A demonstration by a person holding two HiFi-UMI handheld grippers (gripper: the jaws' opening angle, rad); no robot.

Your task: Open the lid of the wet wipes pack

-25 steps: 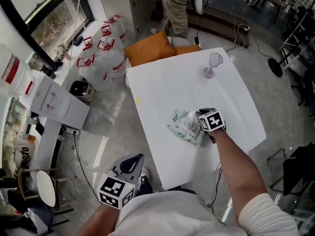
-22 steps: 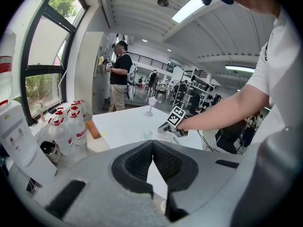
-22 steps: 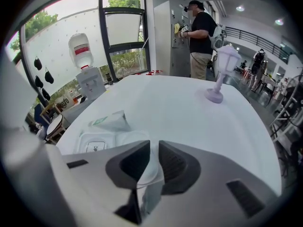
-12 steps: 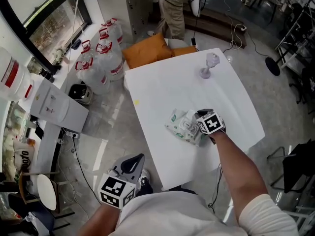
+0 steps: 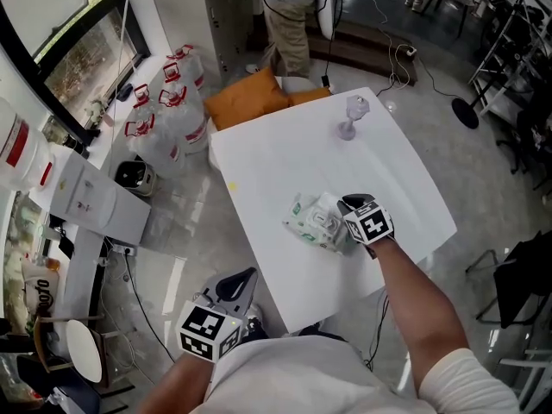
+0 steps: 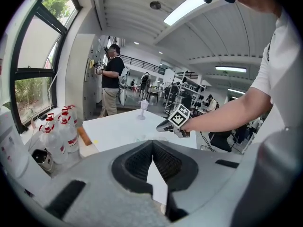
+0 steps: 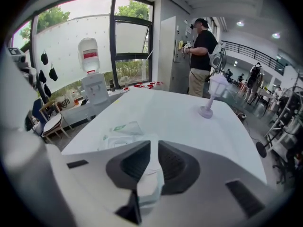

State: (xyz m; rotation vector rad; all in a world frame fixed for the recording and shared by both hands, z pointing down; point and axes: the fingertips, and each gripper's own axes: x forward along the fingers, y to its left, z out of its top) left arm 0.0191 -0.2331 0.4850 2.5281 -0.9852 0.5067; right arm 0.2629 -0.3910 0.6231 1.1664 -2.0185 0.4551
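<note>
– Head view first?
– The wet wipes pack (image 5: 310, 222) lies on the white table (image 5: 285, 158), towards its near edge. The right gripper (image 5: 344, 205) is at the pack; its cube hides the pinch. The left gripper (image 5: 244, 276) hangs off the table's near-left corner.
– Left gripper view?
– Jaws together, nothing between them.
– Right gripper view?
– Jaws, just eased slightly wider, clamp the white lid (image 7: 150, 173). They cover part of the pack on the table beyond.
</note>
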